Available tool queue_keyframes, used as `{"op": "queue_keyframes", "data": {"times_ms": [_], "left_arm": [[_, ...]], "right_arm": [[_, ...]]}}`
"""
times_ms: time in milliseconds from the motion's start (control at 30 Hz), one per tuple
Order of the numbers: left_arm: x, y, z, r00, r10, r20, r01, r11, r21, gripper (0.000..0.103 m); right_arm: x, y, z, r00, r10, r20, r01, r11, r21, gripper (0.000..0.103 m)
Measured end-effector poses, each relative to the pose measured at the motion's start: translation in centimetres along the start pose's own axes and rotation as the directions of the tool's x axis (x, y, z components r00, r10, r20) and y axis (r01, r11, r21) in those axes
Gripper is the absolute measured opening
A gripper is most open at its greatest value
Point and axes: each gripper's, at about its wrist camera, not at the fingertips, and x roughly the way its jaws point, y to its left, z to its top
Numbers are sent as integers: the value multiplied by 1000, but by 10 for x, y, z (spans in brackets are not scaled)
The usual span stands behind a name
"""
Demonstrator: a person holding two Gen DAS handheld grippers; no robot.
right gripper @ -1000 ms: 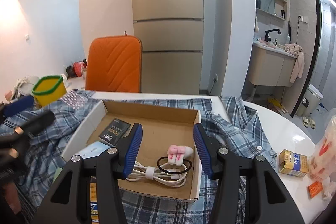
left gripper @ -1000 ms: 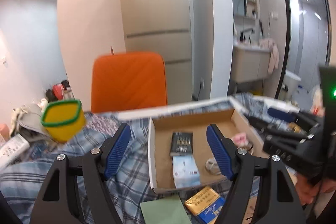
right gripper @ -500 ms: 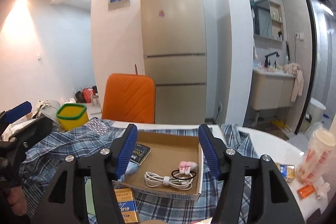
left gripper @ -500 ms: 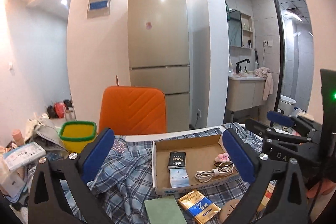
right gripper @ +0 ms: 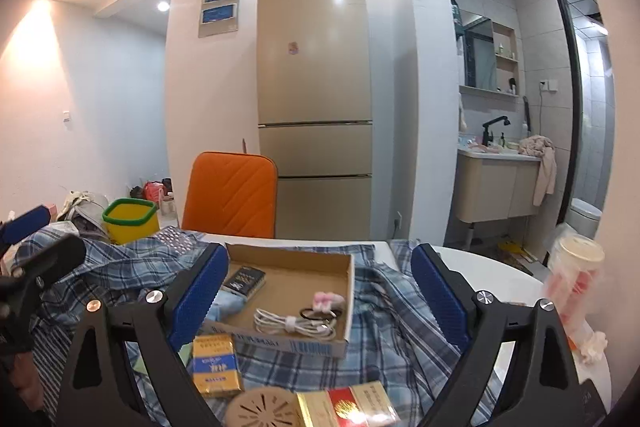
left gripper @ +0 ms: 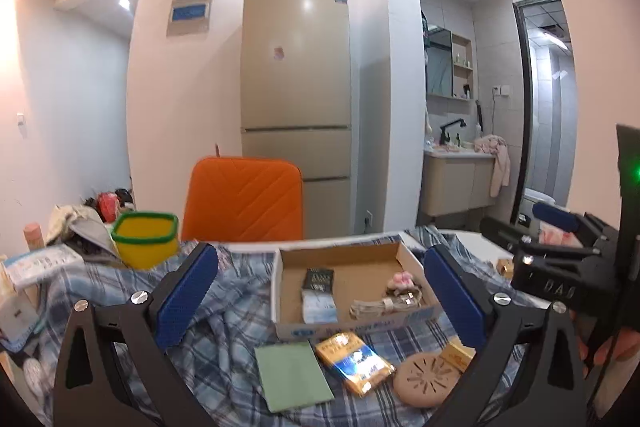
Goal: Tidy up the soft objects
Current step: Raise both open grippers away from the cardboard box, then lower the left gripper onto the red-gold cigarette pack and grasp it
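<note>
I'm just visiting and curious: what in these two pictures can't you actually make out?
- Print on the dark packet in the cardboard box: too small, both views.
- Cup in a bag: blurred, right wrist view.
- Red and gold pack: cut by the bottom edge, right wrist view.
- Plaid shirt: partly under the box and the left gripper.

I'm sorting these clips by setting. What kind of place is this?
Most likely a small flat: a fridge behind a cluttered table, and a bathroom sink in the next room.
</note>
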Motion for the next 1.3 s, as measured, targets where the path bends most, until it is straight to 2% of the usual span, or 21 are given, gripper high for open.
{"op": "queue_keyframes", "data": {"times_ms": [200,367,467,567,600,667,700,733,767,833,867,933,967,1033,1133,1200,1267,1300], "left_arm": [[15,-7,-23,997,-25,-73,24,1000,-11,103],[27,-13,-37,990,-48,-134,51,999,15,103],[38,-17,-44,977,-64,-202,69,998,15,103],[46,-22,-45,960,-117,-255,125,992,17,103],[49,-26,-46,945,-158,-286,174,984,31,103],[59,-39,-49,898,-244,-365,287,955,68,103],[63,-47,-53,881,-267,-391,328,940,97,103],[66,-54,-57,874,-263,-409,340,931,128,103],[70,-62,-61,863,-254,-436,355,920,166,103],[77,-80,-69,825,-268,-498,416,884,212,102],[81,-90,-73,798,-281,-534,457,859,231,102],[86,-104,-78,787,-265,-557,472,840,267,100],[88,-110,-80,777,-263,-571,484,830,277,99],[93,-122,-81,739,-297,-605,544,793,275,95],[101,-135,-84,694,-327,-641,605,747,274,90],[110,-144,-86,670,-327,-667,626,732,269,85],[117,-151,-87,653,-326,-684,634,728,259,82],[122,-152,-86,639,-333,-694,643,726,244,77]], "right_arm": [[0,-15,-16,999,-28,-42,29,999,31,95],[6,-24,-27,995,-42,-95,46,998,50,95],[7,-27,-30,991,-66,-117,74,995,62,95],[8,-30,-31,983,-105,-149,116,991,66,95],[9,-30,-31,978,-125,-168,137,989,60,95],[13,-33,-35,953,-190,-235,202,979,31,95],[15,-34,-38,939,-217,-266,229,973,16,95],[18,-38,-42,922,-241,-303,255,967,7,95],[19,-43,-45,916,-231,-328,250,968,18,95],[21,-53,-50,915,-174,-365,212,975,68,95],[21,-59,-53,912,-152,-381,203,974,97,95],[22,-69,-54,908,-143,-394,209,969,131,94],[22,-72,-55,907,-143,-397,215,966,142,90],[23,-79,-57,905,-131,-404,216,961,173,89],[25,-89,-60,902,-77,-424,196,950,245,89],[26,-94,-62,900,-60,-431,195,941,276,89],[26,-97,-63,899,-65,-433,205,936,285,89],[26,-98,-63,899,-65,-433,207,935,288,89]]}}
